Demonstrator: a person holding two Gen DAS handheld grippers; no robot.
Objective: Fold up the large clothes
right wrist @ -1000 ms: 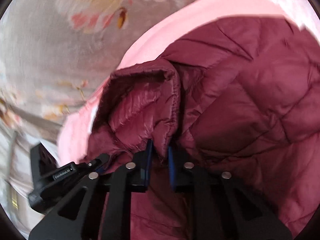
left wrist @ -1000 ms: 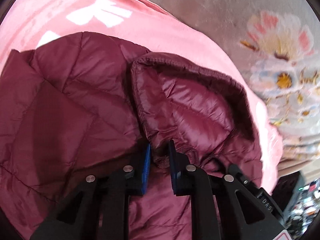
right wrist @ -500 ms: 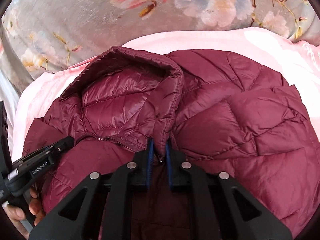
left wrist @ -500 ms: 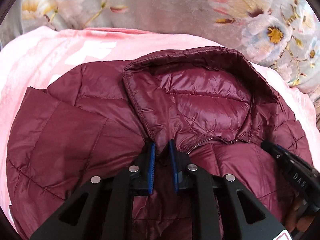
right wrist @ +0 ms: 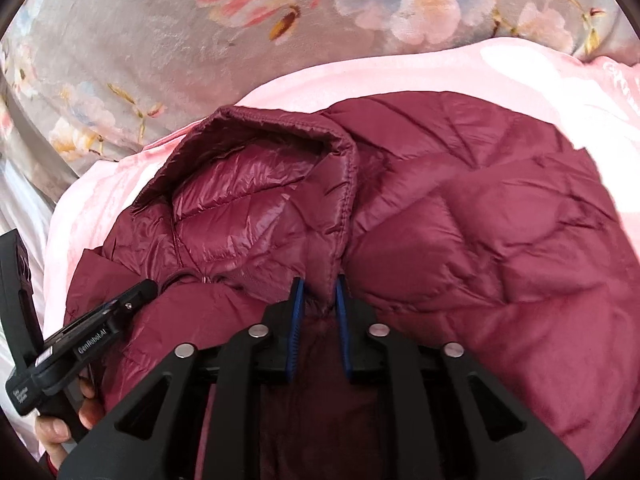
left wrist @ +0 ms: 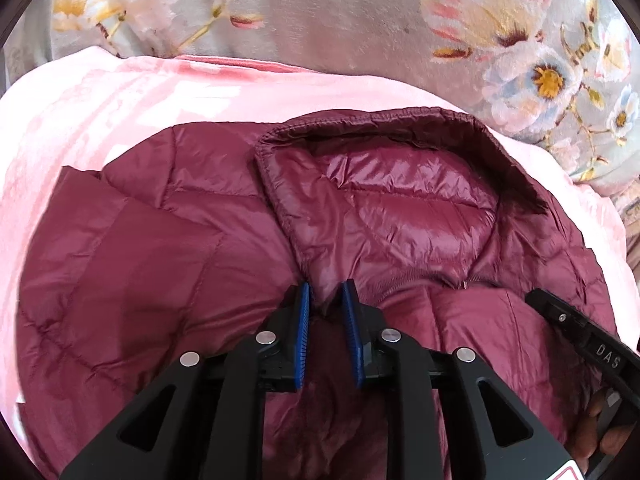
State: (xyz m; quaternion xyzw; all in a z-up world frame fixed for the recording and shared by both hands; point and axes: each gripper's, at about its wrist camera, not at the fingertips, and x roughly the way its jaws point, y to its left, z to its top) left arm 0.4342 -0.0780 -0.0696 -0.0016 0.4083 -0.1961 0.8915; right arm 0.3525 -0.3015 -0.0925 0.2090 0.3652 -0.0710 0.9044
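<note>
A maroon quilted jacket (left wrist: pixel 160 260) lies spread on a pink blanket (left wrist: pixel 120 100), its hood (left wrist: pixel 400 200) open and facing up. My left gripper (left wrist: pixel 325 294) stands at the hood's left edge where it meets the collar. Its jaws are opening, and the hem sits loosely between the blue pads. In the right wrist view the jacket (right wrist: pixel 480 220) fills the right side and the hood (right wrist: pixel 248 200) the middle. My right gripper (right wrist: pixel 319 286) straddles the hood's other edge, its jaws also opening around the hem.
A grey floral bedcover (left wrist: pixel 340 12) lies beyond the pink blanket (right wrist: pixel 400 76). The right tool's black body (left wrist: pixel 592 344) and a hand (left wrist: pixel 600 440) show at lower right. The left tool's body (right wrist: pixel 92 332) and its hand (right wrist: pixel 60 428) show at lower left.
Both views have rolled from tilted to level, and the jacket now lies flatter on the pink blanket. The blue pads of both grippers stand a little wider apart around the hood hem.
</note>
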